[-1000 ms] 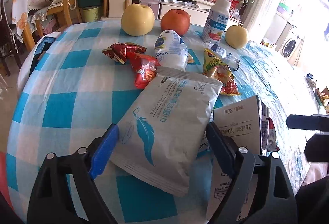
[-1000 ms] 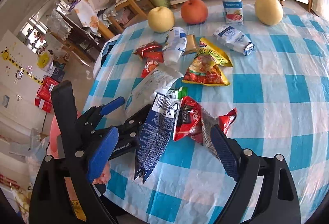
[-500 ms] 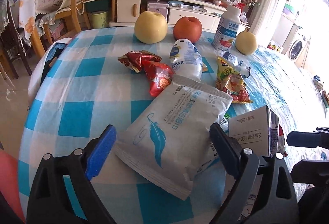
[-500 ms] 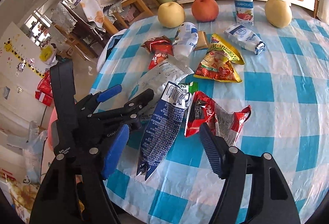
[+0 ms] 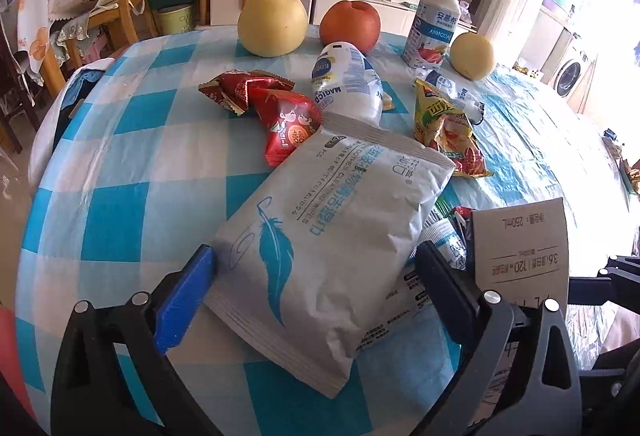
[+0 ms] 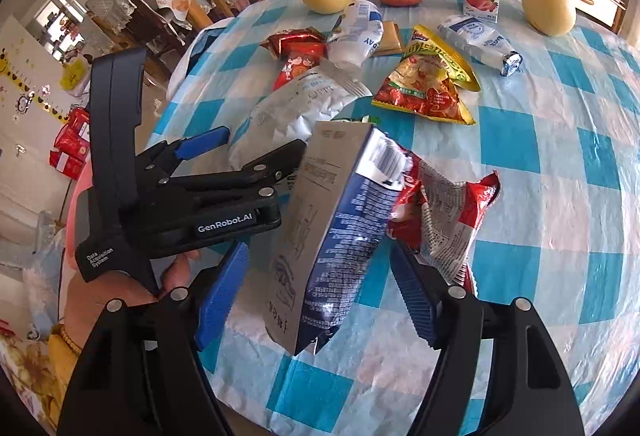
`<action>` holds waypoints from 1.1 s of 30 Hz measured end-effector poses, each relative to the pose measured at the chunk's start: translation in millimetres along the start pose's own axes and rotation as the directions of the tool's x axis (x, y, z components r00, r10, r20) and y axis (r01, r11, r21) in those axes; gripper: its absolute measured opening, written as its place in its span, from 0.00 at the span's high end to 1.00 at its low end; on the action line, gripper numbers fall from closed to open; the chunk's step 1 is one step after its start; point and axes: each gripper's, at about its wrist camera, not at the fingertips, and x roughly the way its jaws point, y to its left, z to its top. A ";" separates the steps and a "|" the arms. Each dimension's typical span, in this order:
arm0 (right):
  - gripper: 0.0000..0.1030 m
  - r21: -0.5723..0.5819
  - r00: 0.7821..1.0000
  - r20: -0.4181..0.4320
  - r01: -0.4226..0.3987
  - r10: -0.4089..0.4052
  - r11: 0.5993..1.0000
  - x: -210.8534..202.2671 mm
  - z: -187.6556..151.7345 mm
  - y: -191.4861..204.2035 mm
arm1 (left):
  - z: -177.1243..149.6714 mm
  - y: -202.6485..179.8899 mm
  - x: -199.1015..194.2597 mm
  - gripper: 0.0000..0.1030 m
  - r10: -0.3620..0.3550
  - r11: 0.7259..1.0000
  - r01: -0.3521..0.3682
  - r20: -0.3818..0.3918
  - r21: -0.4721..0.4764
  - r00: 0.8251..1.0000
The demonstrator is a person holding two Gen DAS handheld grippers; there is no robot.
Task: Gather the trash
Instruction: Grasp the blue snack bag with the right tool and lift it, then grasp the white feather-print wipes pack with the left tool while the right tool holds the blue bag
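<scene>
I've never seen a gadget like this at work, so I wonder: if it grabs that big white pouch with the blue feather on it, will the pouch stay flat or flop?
The white plastic pouch with the blue feather print would probably sag: it looks soft and creased. It seems light, lying puffed on the checked tablecloth. Its glossy film may slip.

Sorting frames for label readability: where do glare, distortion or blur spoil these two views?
Left wrist view: window light blows out the upper right, and sheen washes the tablecloth there; the wipes pouch print stays sharp. Right wrist view: evenly lit, the milk carton text slightly soft; fisheye bends the table edge in both.
</scene>
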 end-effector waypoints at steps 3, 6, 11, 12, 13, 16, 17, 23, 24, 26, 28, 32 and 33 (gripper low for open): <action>0.29 0.009 1.000 -0.015 0.011 -0.010 1.000 3.0 0.0 -5.9 | 0.1 -2.2 -1.3 0.04 0.012 1.000 -0.012 0.004 0.009 1.000; 0.29 0.001 1.000 -0.023 0.009 -0.009 1.000 6.0 -1.7 -6.4 | 2.0 1.7 -0.5 0.04 0.027 1.000 -0.027 0.011 -0.005 1.000; 0.29 -0.002 1.000 -0.028 -0.009 0.009 1.000 12.5 -4.2 -5.4 | 4.1 6.5 1.4 0.04 0.013 0.999 -0.012 0.019 -0.032 1.000; 0.33 0.000 0.999 -0.028 -0.016 0.016 1.000 13.8 -4.6 -5.2 | 4.4 8.1 1.8 0.04 0.008 0.999 -0.007 0.022 -0.039 1.000; 0.39 0.000 0.999 -0.025 -0.031 0.031 1.000 14.3 -4.7 -4.7 | 4.6 8.7 2.2 0.04 0.007 0.999 -0.006 0.026 -0.043 1.000; 0.52 -0.015 0.999 -0.012 -0.049 0.049 0.999 11.7 -4.6 0.0 | 4.3 7.2 2.9 0.04 0.019 0.999 -0.018 0.036 -0.040 0.999; 0.52 -0.021 0.999 -0.006 -0.039 0.039 0.999 10.5 -5.0 0.8 | 4.4 7.5 2.9 0.05 0.019 0.999 -0.018 0.039 -0.042 0.999; 0.66 -0.033 0.999 0.033 -0.038 0.039 0.999 -0.5 -4.4 -3.1 | 1.9 1.6 -3.7 0.29 0.029 0.999 -0.026 0.077 -0.030 0.997; 0.66 -0.038 0.998 0.044 -0.034 0.035 0.999 -3.1 -4.4 -3.5 | 1.6 0.9 -4.5 0.31 0.031 0.999 -0.029 0.079 -0.027 0.996; 0.66 -0.039 0.998 0.060 -0.032 0.034 0.999 -7.4 -3.6 -5.5 | 0.6 0.0 -6.4 0.34 0.031 0.999 -0.028 0.083 -0.033 0.996; 0.66 -0.037 0.996 0.078 -0.033 0.036 0.999 -12.9 -2.5 -8.4 | -0.3 -0.4 -9.0 0.39 0.030 0.999 -0.027 0.086 -0.034 0.996; 0.66 -0.033 0.992 0.114 -0.042 0.046 0.999 -25.2 1.0 -12.1 | -3.5 -0.7 -15.2 0.47 0.015 0.999 -0.011 0.094 -0.038 0.995; 0.66 -0.033 0.991 0.125 -0.042 0.046 0.999 -28.7 1.5 -12.7 | -4.1 -0.5 -16.6 0.49 0.011 0.999 -0.007 0.095 -0.040 0.995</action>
